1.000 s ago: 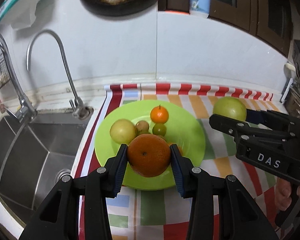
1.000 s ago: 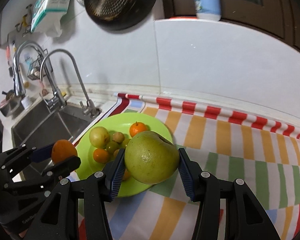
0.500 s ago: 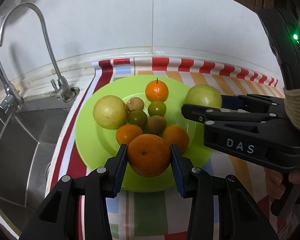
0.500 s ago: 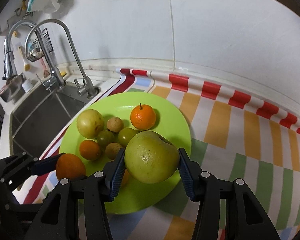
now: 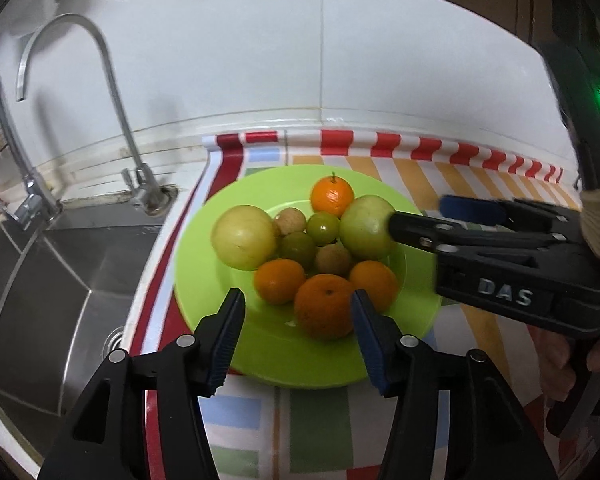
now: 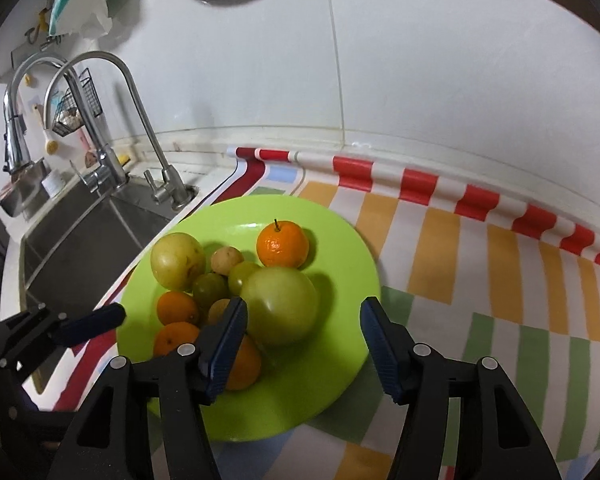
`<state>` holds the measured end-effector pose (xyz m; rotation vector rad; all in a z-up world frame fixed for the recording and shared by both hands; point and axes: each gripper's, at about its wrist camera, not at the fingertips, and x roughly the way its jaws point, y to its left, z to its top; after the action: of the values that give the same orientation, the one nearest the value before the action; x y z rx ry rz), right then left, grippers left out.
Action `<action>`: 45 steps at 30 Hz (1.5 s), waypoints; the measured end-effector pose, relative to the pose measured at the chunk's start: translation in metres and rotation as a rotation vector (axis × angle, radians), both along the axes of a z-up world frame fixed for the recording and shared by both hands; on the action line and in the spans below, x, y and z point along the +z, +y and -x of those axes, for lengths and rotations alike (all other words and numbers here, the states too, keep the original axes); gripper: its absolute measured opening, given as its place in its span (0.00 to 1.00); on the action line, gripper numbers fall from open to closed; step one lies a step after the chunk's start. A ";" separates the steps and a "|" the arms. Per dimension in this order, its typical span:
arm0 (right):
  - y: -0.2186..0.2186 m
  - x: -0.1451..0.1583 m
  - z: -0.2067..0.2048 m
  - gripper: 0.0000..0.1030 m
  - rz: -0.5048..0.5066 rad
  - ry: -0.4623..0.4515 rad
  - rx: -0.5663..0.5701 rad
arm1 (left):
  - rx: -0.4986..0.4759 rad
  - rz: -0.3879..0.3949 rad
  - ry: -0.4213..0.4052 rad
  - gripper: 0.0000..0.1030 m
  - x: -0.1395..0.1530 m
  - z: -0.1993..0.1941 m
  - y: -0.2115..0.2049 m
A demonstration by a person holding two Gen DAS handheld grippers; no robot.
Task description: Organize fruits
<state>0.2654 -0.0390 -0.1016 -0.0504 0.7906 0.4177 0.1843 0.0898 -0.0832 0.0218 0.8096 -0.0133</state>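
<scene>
A lime-green plate (image 5: 204, 256) (image 6: 340, 240) on a striped cloth holds several fruits. A large orange (image 5: 324, 306) rests on its near part, between the jaws of my left gripper (image 5: 298, 332) (image 6: 100, 320). Those jaws are opening: the left pad stands well clear of the orange and the right pad is close beside it. A big green apple (image 6: 280, 306) (image 5: 366, 228) sits on the plate between the jaws of my right gripper (image 6: 304, 332) (image 5: 428, 218), which are also opening; its right pad is far off the apple.
Also on the plate are a yellow-green fruit (image 5: 244, 238), a stemmed tangerine (image 5: 332, 196) and small green, brown and orange fruits. A steel sink (image 5: 60, 272) with a faucet (image 5: 116, 120) lies to the left. The striped cloth (image 5: 320, 432) runs right to the white wall.
Both grippers came down over the plate and their jaws spread. The orange and the green apple, gripped before, now rest on the plate among the other fruits.
</scene>
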 end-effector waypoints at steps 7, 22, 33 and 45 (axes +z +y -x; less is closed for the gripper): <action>-0.015 0.014 0.031 0.65 0.010 -0.037 -0.076 | 0.030 -0.012 -0.056 0.62 0.020 0.022 0.004; -0.026 0.040 0.133 0.84 0.013 -0.142 -0.357 | -0.068 -0.045 -0.165 0.87 0.049 0.073 0.022; -0.022 0.052 0.194 0.85 0.025 -0.184 -0.501 | -0.165 -0.043 -0.214 0.92 0.063 0.108 0.025; -0.031 0.072 0.244 0.85 0.037 -0.220 -0.451 | -0.100 -0.044 -0.266 1.00 0.079 0.165 0.014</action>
<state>0.0216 -0.0699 -0.0298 0.0472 0.5702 -0.0313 0.0195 0.1034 -0.0044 0.1037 0.5424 -0.0851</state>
